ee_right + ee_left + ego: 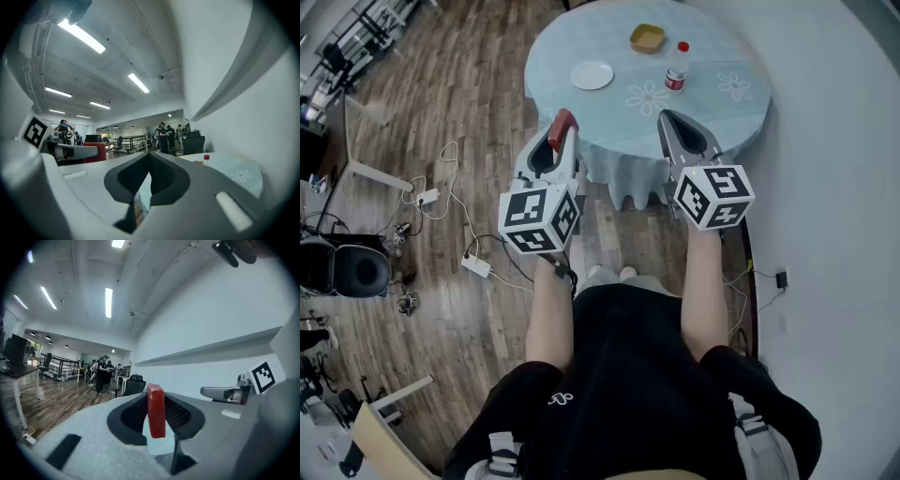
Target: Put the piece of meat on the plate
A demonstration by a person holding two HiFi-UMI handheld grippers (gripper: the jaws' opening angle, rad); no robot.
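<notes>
We hold the left gripper (pixel 560 139) level, its jaws clamped on the flat red piece of meat (pixel 156 411). The meat stands upright between them at the near edge of the round bench with the pale blue flowered cloth (pixel 712 103), apart from the round white plate (pixel 592 75). The right gripper (pixel 150 159) has its jaws together on nothing. The marker cubes (pixel 538 217) carry black-and-white square codes. The clear red-capped bottle (pixel 677 67) bears a red label, its print too small to read.
</notes>
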